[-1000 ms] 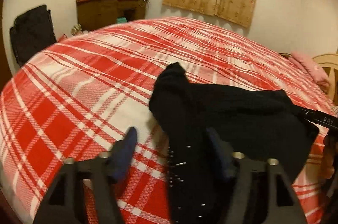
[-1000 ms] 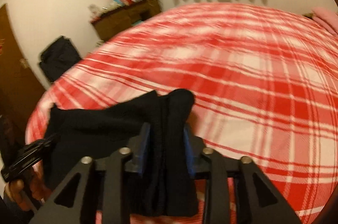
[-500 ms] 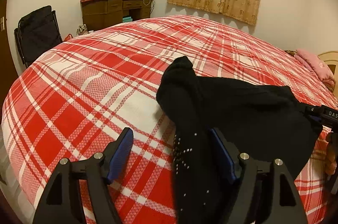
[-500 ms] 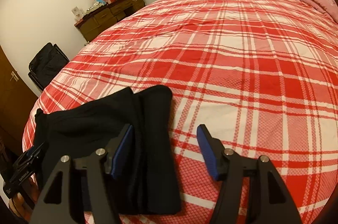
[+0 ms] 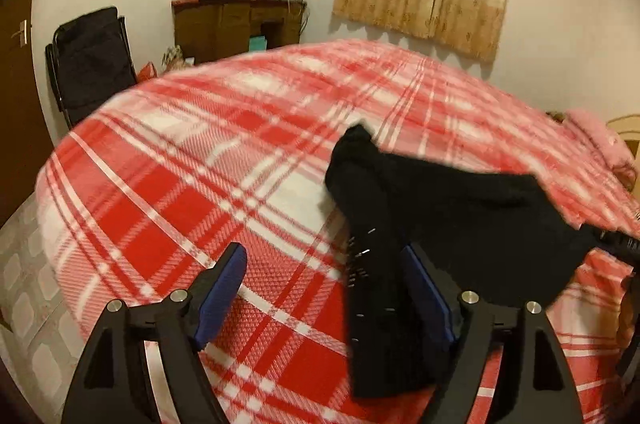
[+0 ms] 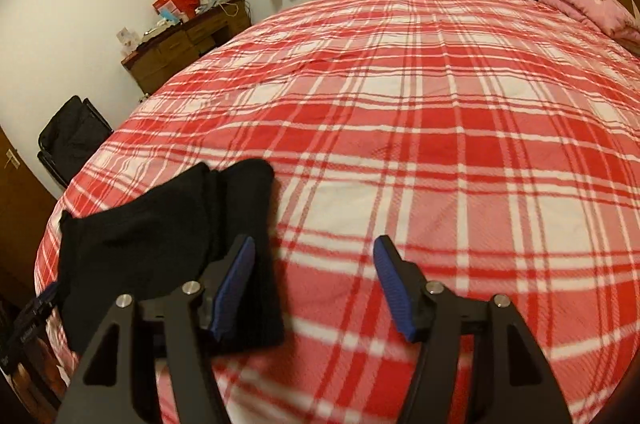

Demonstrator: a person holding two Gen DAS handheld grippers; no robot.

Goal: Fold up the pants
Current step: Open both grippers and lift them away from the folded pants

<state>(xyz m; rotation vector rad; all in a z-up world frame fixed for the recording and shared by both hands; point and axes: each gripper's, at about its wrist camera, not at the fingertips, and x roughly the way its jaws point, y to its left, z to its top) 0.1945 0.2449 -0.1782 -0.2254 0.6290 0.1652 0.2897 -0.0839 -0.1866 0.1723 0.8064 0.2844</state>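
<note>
Since the right gripper (image 6: 314,282) let go a second ago | both wide, left gripper (image 5: 320,288) too | folded black fabric pants (image 5: 440,208) rest on red-and-white plaid bedspread (image 6: 400,144) | fold likely complete.

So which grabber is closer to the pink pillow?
Right. The right gripper hovers near the folded black pants, facing the pink pillow; the left gripper sits farther away.
</note>
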